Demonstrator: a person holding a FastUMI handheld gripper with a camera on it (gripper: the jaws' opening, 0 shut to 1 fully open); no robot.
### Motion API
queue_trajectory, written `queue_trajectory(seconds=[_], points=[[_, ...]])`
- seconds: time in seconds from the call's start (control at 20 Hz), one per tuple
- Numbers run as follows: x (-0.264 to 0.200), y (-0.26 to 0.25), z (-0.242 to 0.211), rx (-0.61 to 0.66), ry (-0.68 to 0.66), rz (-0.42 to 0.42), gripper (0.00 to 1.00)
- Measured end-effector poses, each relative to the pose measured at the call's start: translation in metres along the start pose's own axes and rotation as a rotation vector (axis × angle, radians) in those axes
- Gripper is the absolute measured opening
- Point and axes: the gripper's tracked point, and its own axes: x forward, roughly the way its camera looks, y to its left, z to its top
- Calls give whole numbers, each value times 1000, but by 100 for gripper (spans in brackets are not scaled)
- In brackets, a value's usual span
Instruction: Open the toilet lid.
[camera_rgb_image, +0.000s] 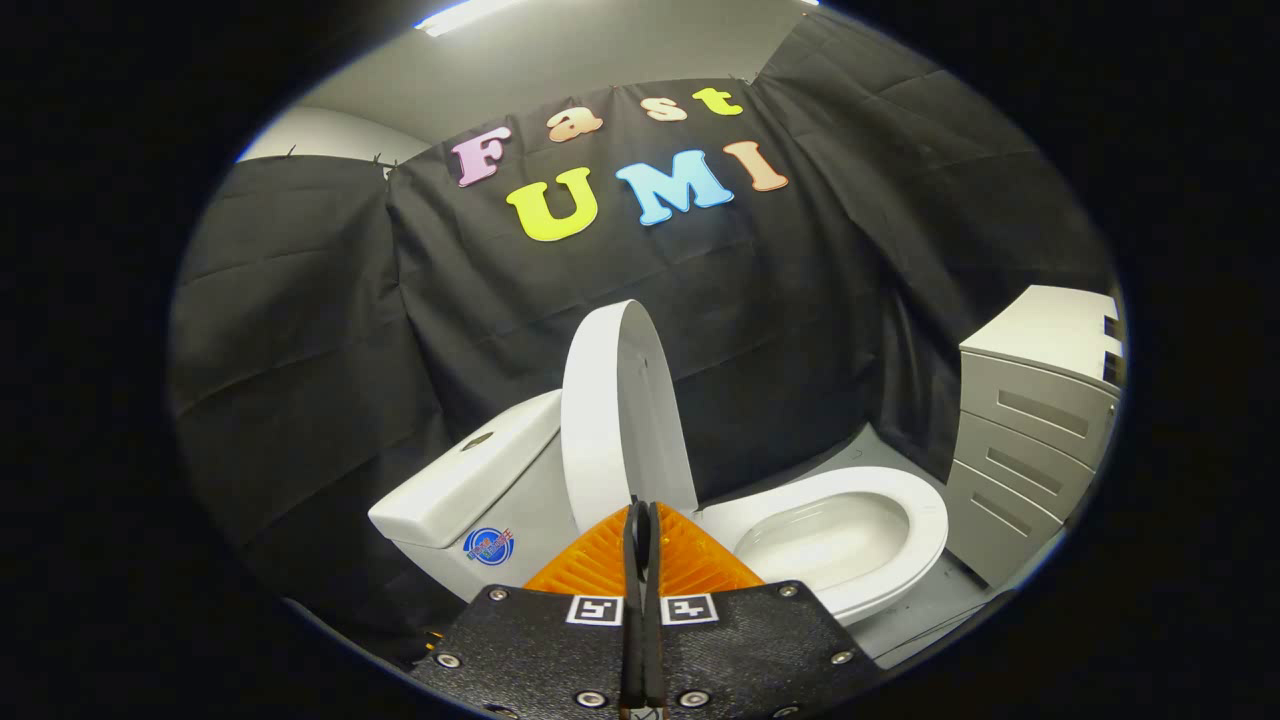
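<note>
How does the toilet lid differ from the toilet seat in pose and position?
The toilet lid stands nearly upright near the tank; the toilet seat lies flat on the bowl. The lid is a closed panel; the seat is a ring around the opening. The lid rises just beyond the shut tool; the seat lies to its side. Both are white.

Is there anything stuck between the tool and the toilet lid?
Nothing visible. The tool is shut, holding nothing, just in front of the toilet lid, which already stands upright against the tank.
</note>
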Motion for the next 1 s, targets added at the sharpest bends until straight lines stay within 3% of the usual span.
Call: queue_trajectory(seconds=[1.0], points=[[12, 83, -22, -294, 28, 95, 0]])
